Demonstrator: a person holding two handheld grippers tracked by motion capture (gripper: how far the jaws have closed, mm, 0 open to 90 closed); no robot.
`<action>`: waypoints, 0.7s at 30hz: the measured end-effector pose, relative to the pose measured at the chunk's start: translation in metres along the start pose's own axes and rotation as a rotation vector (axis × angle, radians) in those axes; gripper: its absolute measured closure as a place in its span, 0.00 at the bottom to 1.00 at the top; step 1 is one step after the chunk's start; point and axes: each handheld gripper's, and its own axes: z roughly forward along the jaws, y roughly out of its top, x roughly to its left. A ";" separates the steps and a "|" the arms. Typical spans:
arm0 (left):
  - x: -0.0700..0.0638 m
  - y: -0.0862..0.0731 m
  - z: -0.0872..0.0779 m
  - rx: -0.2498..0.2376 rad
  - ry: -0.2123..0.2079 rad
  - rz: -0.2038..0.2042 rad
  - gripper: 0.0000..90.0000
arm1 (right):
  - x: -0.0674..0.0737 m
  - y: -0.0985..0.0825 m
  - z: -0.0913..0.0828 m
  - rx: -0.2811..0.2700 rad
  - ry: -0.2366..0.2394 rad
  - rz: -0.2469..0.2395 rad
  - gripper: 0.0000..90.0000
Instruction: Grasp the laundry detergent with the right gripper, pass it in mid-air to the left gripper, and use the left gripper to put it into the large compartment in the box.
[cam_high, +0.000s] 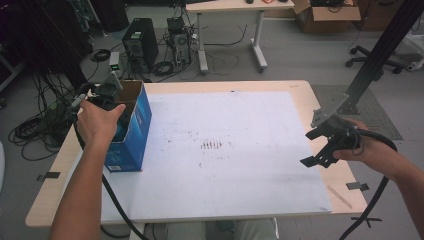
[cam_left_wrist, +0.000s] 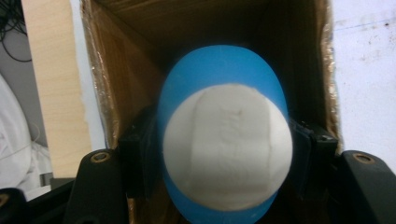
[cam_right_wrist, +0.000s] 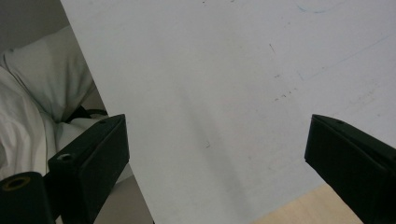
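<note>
We count one blue cardboard box (cam_high: 131, 131), one blue and white ball (cam_left_wrist: 224, 149) and one white sheet (cam_high: 225, 150) on one wooden surface (cam_high: 300, 92), plus two grippers, the left gripper (cam_left_wrist: 224, 154) and the right gripper (cam_high: 320, 147). Past that surface we count one second table (cam_high: 235, 6), one black computer tower (cam_high: 140, 42), one brown carton (cam_high: 327, 15) and one wheeled chair base (cam_high: 375, 57). We also count two black tape strips, one (cam_high: 49, 175) at the left edge, one (cam_high: 358, 186) at the right.
</note>
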 end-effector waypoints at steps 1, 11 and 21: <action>0.001 0.000 0.001 -0.012 -0.002 -0.005 0.42 | 0.000 -0.001 0.000 -0.001 0.000 0.003 0.07; 0.003 0.002 0.003 -0.010 -0.007 -0.002 0.42 | -0.001 0.000 0.004 0.000 0.004 0.006 0.07; 0.008 0.002 0.003 -0.009 -0.027 -0.011 0.37 | -0.002 -0.001 0.002 -0.007 0.000 0.012 0.07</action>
